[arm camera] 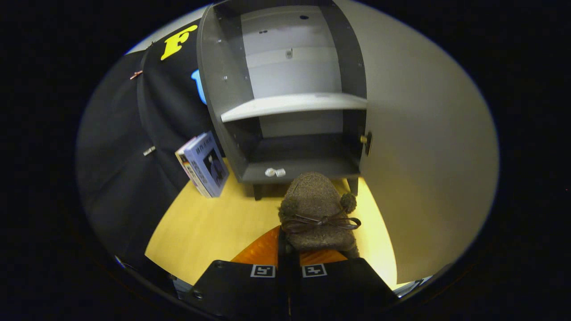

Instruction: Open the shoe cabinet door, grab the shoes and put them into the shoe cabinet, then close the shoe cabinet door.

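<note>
Door (pixel 428 147) open, place step in hand. Claw (pixel 289 256) closed, pinching shoe (pixel 316 209) by its heel, just short of cabinet (pixel 214 89) bottom shelf. Next: push forward onto that shelf, release, then close door.

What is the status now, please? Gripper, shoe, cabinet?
Gripper shut on shoe. Shoe just short of cabinet, door open. Lower shelf free but for two small white bits.

Box (pixel 203 164), perhaps leaning, on floor (pixel 214 227)
</note>
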`<state>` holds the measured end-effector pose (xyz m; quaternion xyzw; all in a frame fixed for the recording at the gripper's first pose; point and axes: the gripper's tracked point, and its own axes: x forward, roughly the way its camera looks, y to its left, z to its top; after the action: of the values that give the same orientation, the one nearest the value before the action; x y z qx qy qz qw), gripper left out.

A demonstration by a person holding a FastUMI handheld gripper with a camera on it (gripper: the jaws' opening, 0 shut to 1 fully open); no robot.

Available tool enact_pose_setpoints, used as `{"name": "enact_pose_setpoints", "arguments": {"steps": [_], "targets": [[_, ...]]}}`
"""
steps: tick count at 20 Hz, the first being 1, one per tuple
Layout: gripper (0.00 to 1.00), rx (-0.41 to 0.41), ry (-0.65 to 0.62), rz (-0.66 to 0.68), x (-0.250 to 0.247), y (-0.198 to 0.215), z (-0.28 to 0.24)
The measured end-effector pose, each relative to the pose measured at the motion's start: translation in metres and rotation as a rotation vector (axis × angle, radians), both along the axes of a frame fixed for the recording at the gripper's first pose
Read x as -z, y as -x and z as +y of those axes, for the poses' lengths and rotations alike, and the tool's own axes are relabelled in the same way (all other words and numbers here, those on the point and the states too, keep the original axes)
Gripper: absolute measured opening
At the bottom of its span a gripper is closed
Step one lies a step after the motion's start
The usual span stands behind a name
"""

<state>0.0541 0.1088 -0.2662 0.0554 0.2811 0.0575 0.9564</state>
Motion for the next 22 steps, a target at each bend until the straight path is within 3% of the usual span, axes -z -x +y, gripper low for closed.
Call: {"name": "enact_pose_setpoints", "arguments": {"steps": [5,11,16,22], "targets": [[0.07,-0.029,-0.059,-0.006,-0.076,-0.037,0.018],[0.07,-0.023,-0.027,-0.064,-0.138,-0.132,0.024],[0.07,0.023,-0.014,-0.087,-0.157,-0.232,0.022],[0.07,0.068,0.049,-0.114,-0.147,-0.325,0.023]]}}
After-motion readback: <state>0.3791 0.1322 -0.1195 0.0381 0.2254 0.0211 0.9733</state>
